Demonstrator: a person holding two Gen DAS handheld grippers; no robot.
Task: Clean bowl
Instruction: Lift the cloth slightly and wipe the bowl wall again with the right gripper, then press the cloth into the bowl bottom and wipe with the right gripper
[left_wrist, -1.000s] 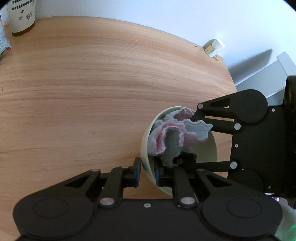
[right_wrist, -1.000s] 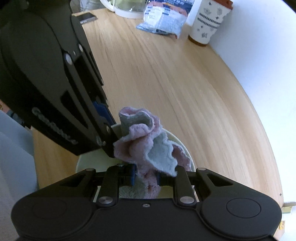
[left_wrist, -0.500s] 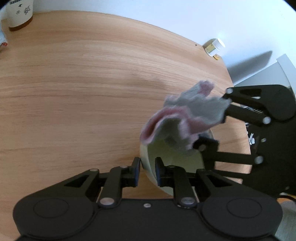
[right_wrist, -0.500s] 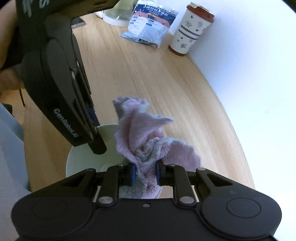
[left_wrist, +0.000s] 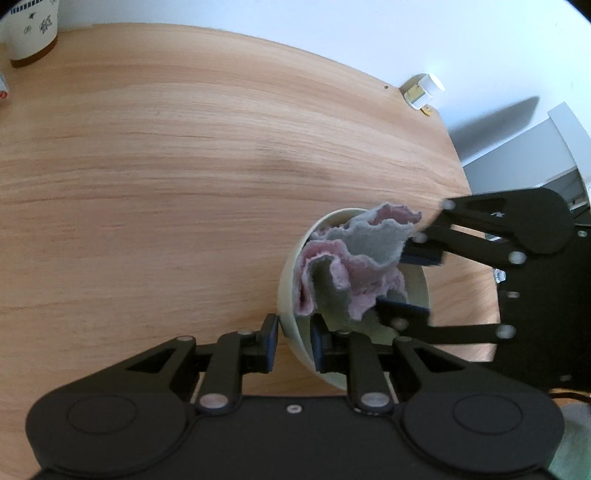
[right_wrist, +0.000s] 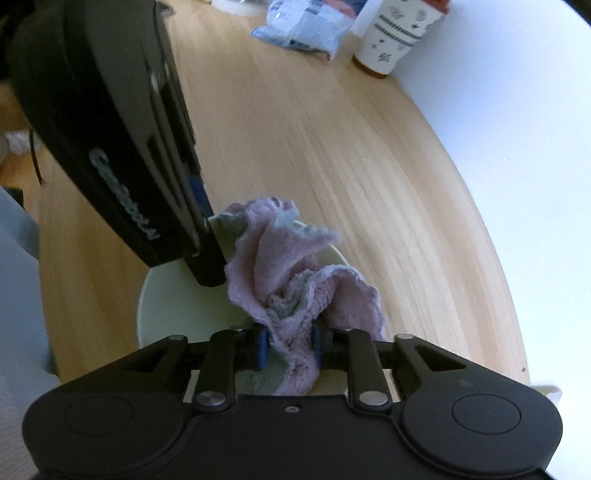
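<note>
A pale cream bowl (left_wrist: 289, 284) is held at the near right of the wooden table. My left gripper (left_wrist: 293, 341) is shut on its rim, one finger outside and one inside. A pink and grey cloth (left_wrist: 351, 266) is bunched inside the bowl. My right gripper (right_wrist: 289, 349) is shut on the cloth (right_wrist: 295, 284) and reaches into the bowl (right_wrist: 173, 299) from the right; it also shows in the left wrist view (left_wrist: 410, 280). The left gripper's body (right_wrist: 110, 122) fills the upper left of the right wrist view.
A patterned paper cup (right_wrist: 399, 33) and a blue snack bag (right_wrist: 306, 26) stand at the far end of the table (left_wrist: 166, 177). A small white-capped bottle (left_wrist: 423, 90) sits by the wall. The table's right edge lies just beyond the bowl.
The right gripper lifted the cloth up out of the bowl half a second ago and has now pushed it back down inside. The left gripper keeps its hold on the rim.
</note>
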